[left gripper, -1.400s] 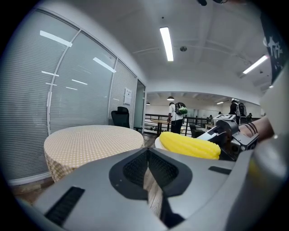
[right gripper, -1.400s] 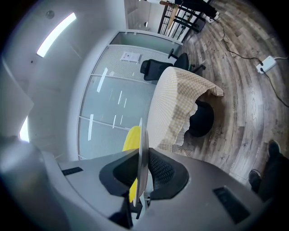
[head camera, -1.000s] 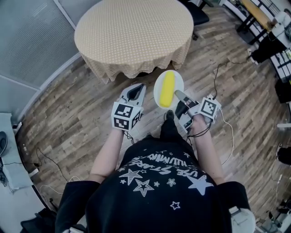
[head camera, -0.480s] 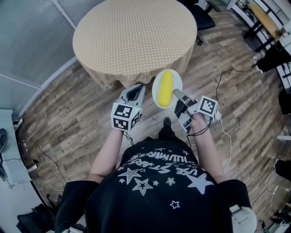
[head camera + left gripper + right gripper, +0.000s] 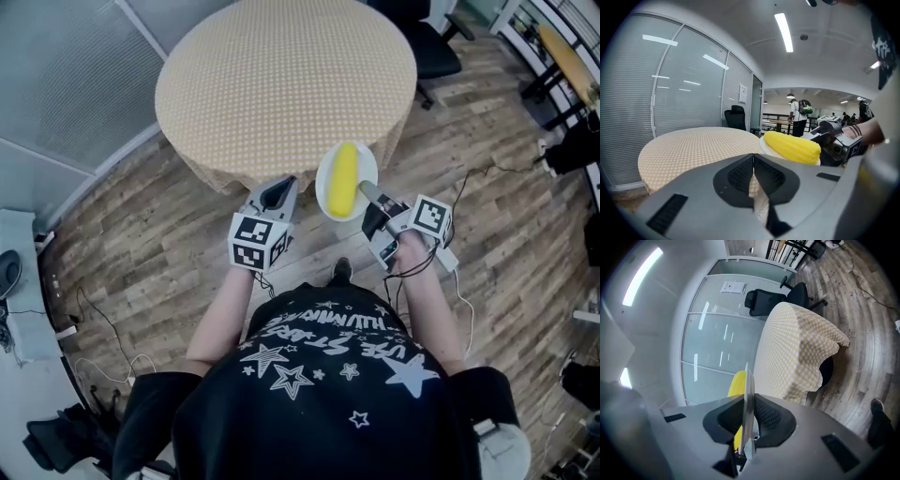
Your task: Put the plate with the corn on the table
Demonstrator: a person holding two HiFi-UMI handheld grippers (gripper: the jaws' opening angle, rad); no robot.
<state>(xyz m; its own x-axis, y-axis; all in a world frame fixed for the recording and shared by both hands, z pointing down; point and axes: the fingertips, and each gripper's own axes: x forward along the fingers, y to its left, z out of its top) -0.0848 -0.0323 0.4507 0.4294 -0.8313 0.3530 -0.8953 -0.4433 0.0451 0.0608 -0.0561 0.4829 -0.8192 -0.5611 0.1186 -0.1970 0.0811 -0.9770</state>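
Observation:
A white plate [image 5: 327,173] carries a yellow corn cob [image 5: 344,177] and hangs in the air just off the near edge of the round table [image 5: 281,75]. My right gripper [image 5: 368,195] is shut on the plate's near rim; the right gripper view shows the plate [image 5: 748,399] edge-on between the jaws, with the corn [image 5: 737,385] to its left. My left gripper [image 5: 277,192] is shut and empty, left of the plate. The left gripper view shows the corn [image 5: 792,146] to the right of its jaws and the table [image 5: 693,143] ahead.
The table wears a tan dotted cloth that hangs over its edge [image 5: 234,169]. A black office chair [image 5: 433,42] stands behind the table on the wood floor. Cables [image 5: 469,281] trail on the floor at my right. A glass partition [image 5: 66,84] runs at the left.
The plate with the corn has come slightly closer to the table's near edge, and the table now sits a little lower and nearer in the head view. Both grippers keep their grip states.

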